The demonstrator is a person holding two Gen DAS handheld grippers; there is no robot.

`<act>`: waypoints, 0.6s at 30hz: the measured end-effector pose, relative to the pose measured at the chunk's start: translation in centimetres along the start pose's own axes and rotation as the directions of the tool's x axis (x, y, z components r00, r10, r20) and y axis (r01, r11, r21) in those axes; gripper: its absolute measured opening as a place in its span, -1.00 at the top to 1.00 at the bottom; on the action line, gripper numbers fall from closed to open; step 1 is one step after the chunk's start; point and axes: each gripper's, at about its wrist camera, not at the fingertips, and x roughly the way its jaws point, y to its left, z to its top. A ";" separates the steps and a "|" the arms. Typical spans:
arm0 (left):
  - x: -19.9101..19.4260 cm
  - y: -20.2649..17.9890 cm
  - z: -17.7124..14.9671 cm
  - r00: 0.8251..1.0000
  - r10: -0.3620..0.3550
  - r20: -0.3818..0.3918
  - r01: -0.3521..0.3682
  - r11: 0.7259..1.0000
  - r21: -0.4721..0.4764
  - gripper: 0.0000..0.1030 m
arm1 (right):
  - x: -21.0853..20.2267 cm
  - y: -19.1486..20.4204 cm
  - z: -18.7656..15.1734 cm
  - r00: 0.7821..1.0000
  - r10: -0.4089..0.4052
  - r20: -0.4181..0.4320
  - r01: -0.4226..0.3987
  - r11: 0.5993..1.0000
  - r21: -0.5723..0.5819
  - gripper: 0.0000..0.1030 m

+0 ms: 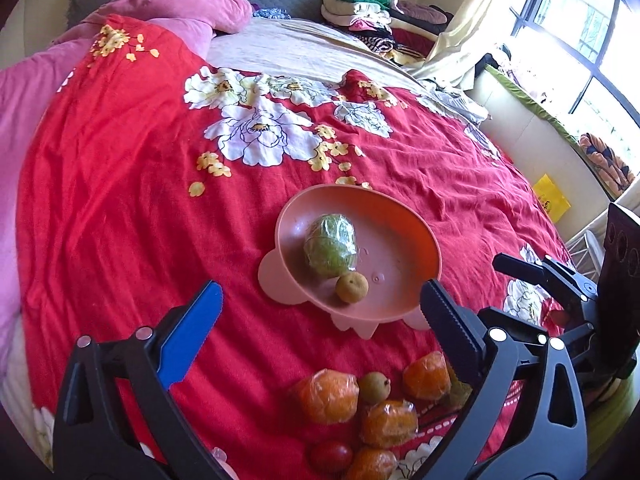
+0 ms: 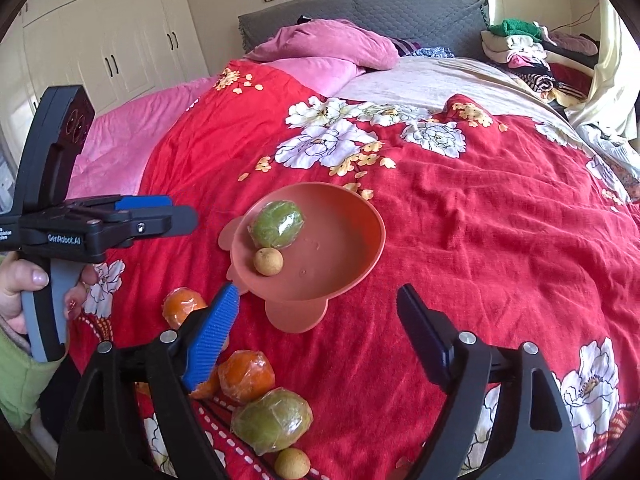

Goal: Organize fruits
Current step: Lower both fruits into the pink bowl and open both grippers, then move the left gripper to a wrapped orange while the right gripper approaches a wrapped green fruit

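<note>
Your left gripper (image 1: 320, 312) is spread wide, nothing between its fingers, hanging above the red floral bedspread (image 1: 120, 220) with the blue pad (image 1: 192, 332) on one side and the black serrated pad (image 1: 448, 332) on the other. Your right gripper (image 2: 318, 320) is just as wide apart and just as empty, its blue ribbed finger (image 2: 212, 336) sitting over the near pile of fruit.

Straight ahead of both, the pink bowl (image 2: 344, 240) rests on the bedspread. Inside it lie a wrapped green fruit (image 2: 276, 224) and, touching it on the near side, a small tan round fruit (image 2: 269, 261).

Closer to you, outside the bowl, the loose fruit lies on the cloth. From the right wrist you see a wrapped orange (image 2: 246, 376), another orange (image 2: 182, 308) partly behind the blue finger, a second wrapped green fruit (image 2: 272, 420) just beside the orange, and a small tan fruit (image 2: 292, 463) at the bottom edge. From the left wrist, a small red fruit (image 1: 331, 456) also shows among the oranges.

Your left hand (image 2: 24, 292) grips the left tool's handle at the edge of the right view.

Farther out, a pink quilt (image 2: 120, 136) lies beside the bedspread, a pink pillow (image 2: 332, 44) sits by the grey headboard (image 2: 400, 8), and folded clothes (image 2: 524, 52) are stacked in the far corner.
</note>
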 end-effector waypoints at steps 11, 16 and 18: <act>-2.0 -0.1 -2.3 1.000 0.015 0.015 -0.015 1.000 -0.001 -0.81 | -1.6 0.5 -0.7 1.000 -0.008 0.013 0.008 1.000 0.001 -0.72; -2.3 0.1 -3.1 1.000 0.022 0.005 -0.022 1.000 -0.012 -0.81 | -2.1 0.9 -1.2 1.000 -0.011 0.010 0.011 1.000 -0.012 -0.74; -2.4 0.2 -3.4 1.000 0.022 0.004 -0.022 1.000 -0.017 -0.81 | -2.3 1.1 -1.5 1.000 -0.012 0.007 0.012 1.000 -0.019 -0.74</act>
